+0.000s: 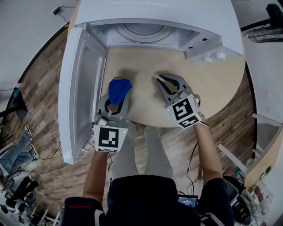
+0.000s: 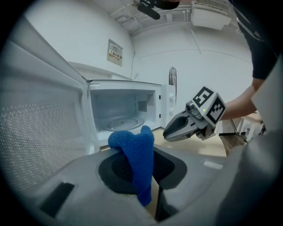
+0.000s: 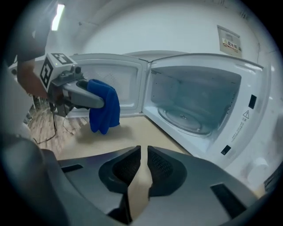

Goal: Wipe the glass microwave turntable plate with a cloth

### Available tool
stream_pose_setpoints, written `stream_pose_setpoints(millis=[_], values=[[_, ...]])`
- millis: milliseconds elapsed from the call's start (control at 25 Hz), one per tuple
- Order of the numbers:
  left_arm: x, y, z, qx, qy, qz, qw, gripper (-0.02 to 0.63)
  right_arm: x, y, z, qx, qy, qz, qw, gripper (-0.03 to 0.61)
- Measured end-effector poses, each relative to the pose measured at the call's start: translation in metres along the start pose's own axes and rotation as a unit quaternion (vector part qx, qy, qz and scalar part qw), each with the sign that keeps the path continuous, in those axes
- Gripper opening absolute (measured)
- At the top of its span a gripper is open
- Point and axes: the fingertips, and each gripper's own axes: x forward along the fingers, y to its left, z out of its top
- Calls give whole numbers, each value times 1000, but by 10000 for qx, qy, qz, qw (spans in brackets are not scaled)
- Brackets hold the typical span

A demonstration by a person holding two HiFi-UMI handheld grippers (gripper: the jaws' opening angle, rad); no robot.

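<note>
My two arms reach forward over the rounded wooden table (image 1: 212, 84), both grippers pointing down and ahead toward the open microwave (image 1: 154, 13). My left gripper (image 1: 116, 102) has its jaws pressed together on a blue cloth (image 1: 119, 89), which bunches over the tips and hangs down between them. My right gripper (image 1: 162, 80) is beside it, a little further in. Its jaws are drawn together with only a thin slit between them and nothing in it. The two grippers are near each other but apart, both above the bare tabletop just in front of the oven. The glass turntable plate (image 1: 141, 32) lies flat on the floor of the microwave cavity, untouched. The microwave door (image 1: 82, 88) stands swung wide open on my left, close beside my left gripper. A small notice (image 2: 115, 53) hangs on the wall behind, and a warning sticker (image 3: 244, 121) sits on the oven's front frame. Both are too small to read.
</note>
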Motion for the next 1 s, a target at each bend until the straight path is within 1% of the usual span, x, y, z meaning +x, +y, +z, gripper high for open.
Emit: stream_pose_setpoints(millis=[160, 280, 400, 520, 600, 720, 840, 1000], values=[[15, -1, -6, -35, -185, -54, 9998, 55, 13, -24, -4, -684, 185, -173, 9973, 17], [23, -1, -12, -129, -184, 11, 9997, 55, 24, -35, -5, -1093, 334, -179, 9933, 62], [32, 0, -16, -154, -219, 82, 9996, 56, 34, -42, -5, -1332, 378, -159, 9902, 84], [37, 3, -19, -406, -329, 55, 9986, 55, 43, -48, -10, -1673, 521, -181, 9844, 132], [39, 7, -22, -510, -364, 91, 9980, 55, 46, -52, -13, -1839, 598, -212, 9809, 144], [42, 11, -25, -433, -400, 165, 9981, 55, 50, -58, -13, -1967, 613, -275, 9782, 168], [46, 10, -30, -317, -428, 165, 9984, 55, 54, -62, -9, -2117, 597, -397, 9747, 208], [53, 6, -33, -55, -452, 166, 9988, 56, 60, -68, 3, -2348, 509, -611, 9688, 256]])
